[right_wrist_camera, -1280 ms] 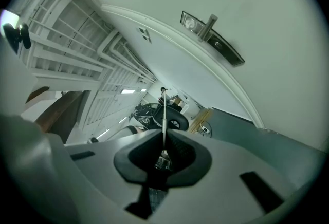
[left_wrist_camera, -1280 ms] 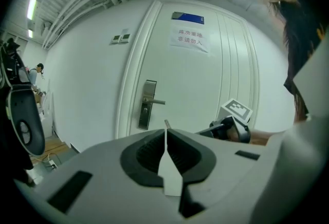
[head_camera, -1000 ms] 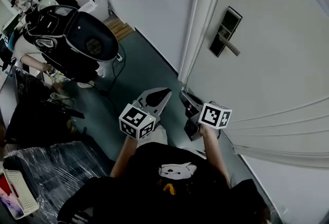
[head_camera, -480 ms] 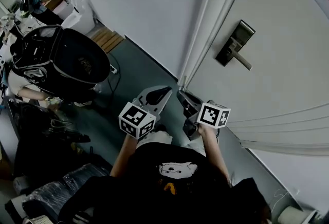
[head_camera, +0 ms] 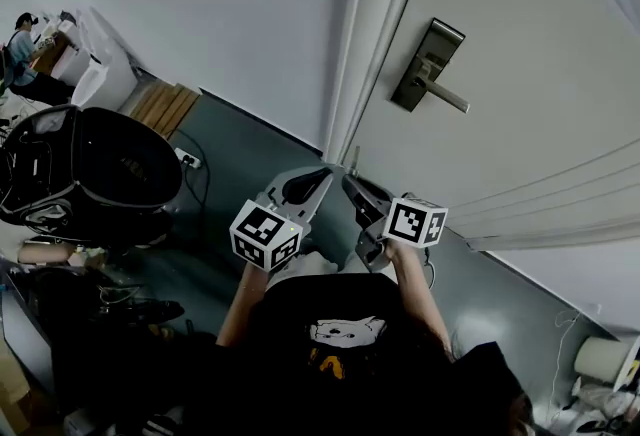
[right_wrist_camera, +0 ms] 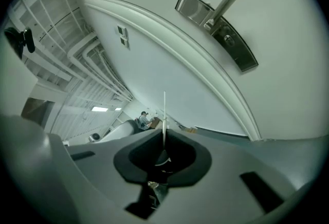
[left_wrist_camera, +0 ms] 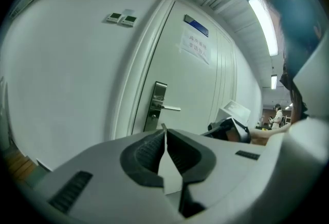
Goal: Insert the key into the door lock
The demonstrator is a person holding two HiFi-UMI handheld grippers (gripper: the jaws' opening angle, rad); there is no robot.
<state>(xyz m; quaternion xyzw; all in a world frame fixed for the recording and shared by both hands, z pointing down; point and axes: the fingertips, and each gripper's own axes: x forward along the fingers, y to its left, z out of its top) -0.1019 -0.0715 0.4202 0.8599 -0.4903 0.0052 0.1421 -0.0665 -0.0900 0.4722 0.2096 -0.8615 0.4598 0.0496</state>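
Note:
The white door carries a metal lock plate with a lever handle; it hangs ahead of and above both grippers, well apart from them. In the right gripper view the keyhole shows on the lock plate below the lever. My right gripper is shut on a thin key, whose blade sticks up past the jaws. My left gripper is shut beside it with nothing seen in it. The left gripper view shows the lock plate upright ahead.
The door frame runs left of the lock, beside a plain white wall. On the grey floor to the left stand a large black rounded machine, a wooden pallet and a power strip. A person works far left.
The head view has swung, so the lock plate sits a little higher and further left in it and more wall shows. Both grippers hold the same pose, shut side by side.

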